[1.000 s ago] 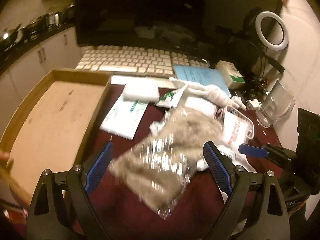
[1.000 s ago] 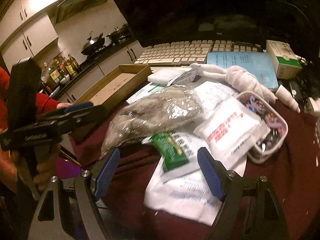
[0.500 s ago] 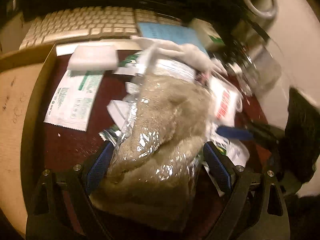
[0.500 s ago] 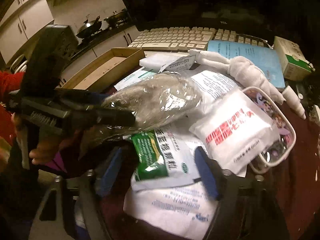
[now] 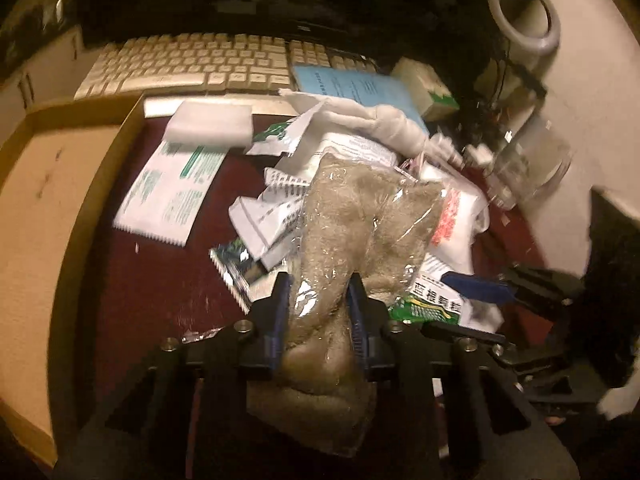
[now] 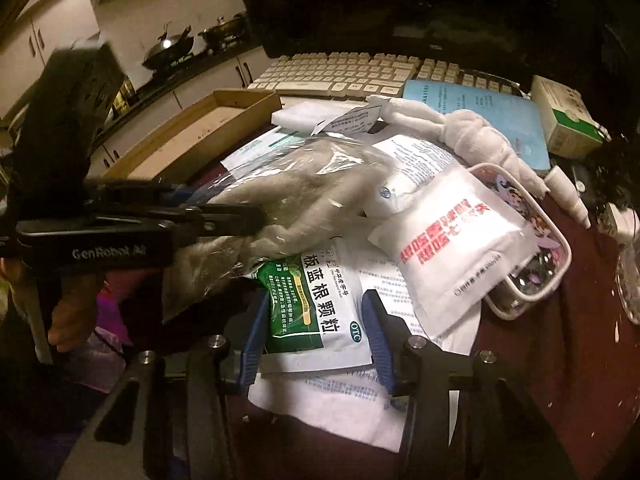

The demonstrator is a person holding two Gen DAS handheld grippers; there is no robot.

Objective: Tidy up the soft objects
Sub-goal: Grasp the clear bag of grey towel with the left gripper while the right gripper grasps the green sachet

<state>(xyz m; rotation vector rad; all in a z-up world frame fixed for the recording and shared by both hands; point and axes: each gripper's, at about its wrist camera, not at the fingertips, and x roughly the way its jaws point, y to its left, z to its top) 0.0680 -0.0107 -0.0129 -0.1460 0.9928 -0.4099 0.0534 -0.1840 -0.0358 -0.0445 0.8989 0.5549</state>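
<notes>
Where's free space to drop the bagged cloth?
Free: the cardboard tray, and the bare red tabletop between its wall and the packet pile. Crowded: everything from pile to keyboard and glass, packets overlapping.

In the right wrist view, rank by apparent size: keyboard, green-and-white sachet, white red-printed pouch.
1. keyboard
2. white red-printed pouch and green-and-white sachet: alike, and the sachet's nearness to the camera inflates it, so unranked.
</notes>
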